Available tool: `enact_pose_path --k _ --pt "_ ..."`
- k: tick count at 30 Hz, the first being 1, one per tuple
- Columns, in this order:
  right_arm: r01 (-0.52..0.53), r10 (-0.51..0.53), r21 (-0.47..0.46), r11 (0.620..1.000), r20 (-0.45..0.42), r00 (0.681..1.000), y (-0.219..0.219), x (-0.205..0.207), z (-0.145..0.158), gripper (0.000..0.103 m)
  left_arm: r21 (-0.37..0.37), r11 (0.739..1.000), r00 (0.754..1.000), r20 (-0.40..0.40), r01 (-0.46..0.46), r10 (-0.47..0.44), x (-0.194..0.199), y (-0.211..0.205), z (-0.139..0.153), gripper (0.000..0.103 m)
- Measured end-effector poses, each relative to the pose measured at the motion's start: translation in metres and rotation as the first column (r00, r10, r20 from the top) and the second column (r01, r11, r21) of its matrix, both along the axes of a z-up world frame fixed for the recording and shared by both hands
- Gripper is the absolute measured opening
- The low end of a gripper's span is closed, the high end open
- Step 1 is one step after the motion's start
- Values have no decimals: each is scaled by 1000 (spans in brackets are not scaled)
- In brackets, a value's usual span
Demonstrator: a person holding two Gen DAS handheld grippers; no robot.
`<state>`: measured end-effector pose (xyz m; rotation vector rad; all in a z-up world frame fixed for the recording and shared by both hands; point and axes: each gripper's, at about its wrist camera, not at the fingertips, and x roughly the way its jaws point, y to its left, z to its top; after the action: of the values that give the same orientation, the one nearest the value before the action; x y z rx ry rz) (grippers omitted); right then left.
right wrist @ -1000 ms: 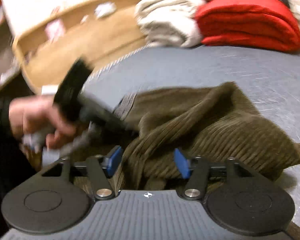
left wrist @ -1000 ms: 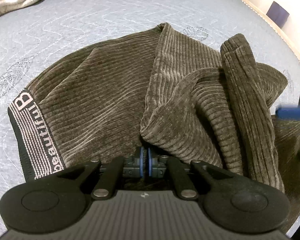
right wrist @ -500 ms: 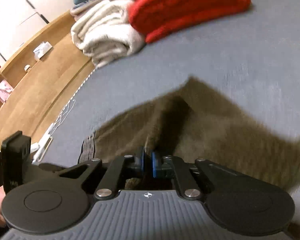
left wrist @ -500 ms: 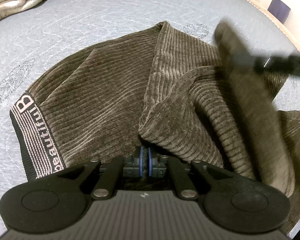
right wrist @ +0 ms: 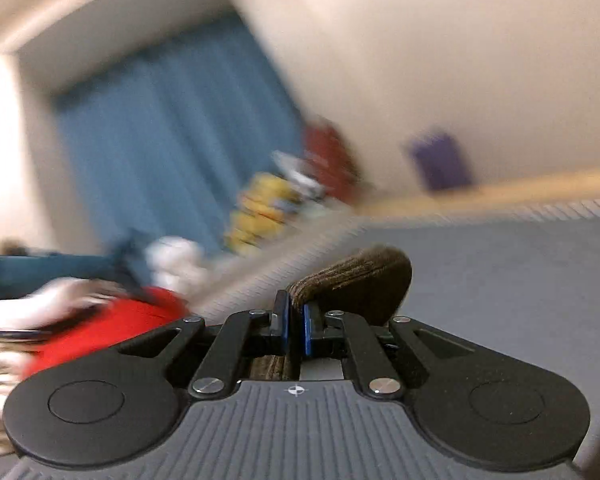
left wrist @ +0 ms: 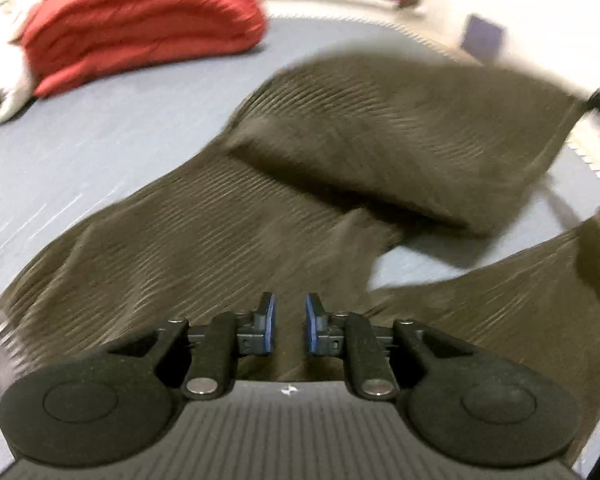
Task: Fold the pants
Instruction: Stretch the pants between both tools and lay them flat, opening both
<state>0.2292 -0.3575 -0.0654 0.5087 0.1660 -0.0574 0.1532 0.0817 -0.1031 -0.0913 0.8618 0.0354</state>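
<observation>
The brown corduroy pants lie on the grey bed, blurred by motion. One leg is stretched up and to the right toward the right edge of the left wrist view. My left gripper hangs just above the pants with its jaws a small way apart and nothing between them. My right gripper is shut on a bunched fold of the pants and holds it lifted above the bed.
A folded red blanket and pale towels lie at the far left of the bed. The bed's edge and a wall run along the right. The right wrist view shows a blue curtain and clutter, all blurred.
My left gripper has let go of the pants and opened slightly. My right gripper, shut on the leg, has swung it up and away, and the pants have spread out.
</observation>
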Motion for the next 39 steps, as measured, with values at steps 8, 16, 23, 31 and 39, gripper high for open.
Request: enact_pose_path --k 8,16,23,31,39 --pt "90 -37 149 985 -329 944 -81 25 -95 11 121 974 976 76 193 -203 38 -81 -18 46" --pt "113 -2 293 949 -353 936 -106 42 -109 51 175 969 984 12 175 -180 62 -74 -52 41" --pt "108 -28 270 957 -284 958 -112 49 -91 6 210 961 983 -21 181 -181 59 -54 -41 1" --pt "293 -288 -10 956 -226 931 -125 22 -62 6 102 917 922 -84 386 -378 39 -35 -18 2" --pt "436 -397 -8 900 -429 812 -156 8 -77 28 -73 923 926 32 378 -376 17 -6 8 12"
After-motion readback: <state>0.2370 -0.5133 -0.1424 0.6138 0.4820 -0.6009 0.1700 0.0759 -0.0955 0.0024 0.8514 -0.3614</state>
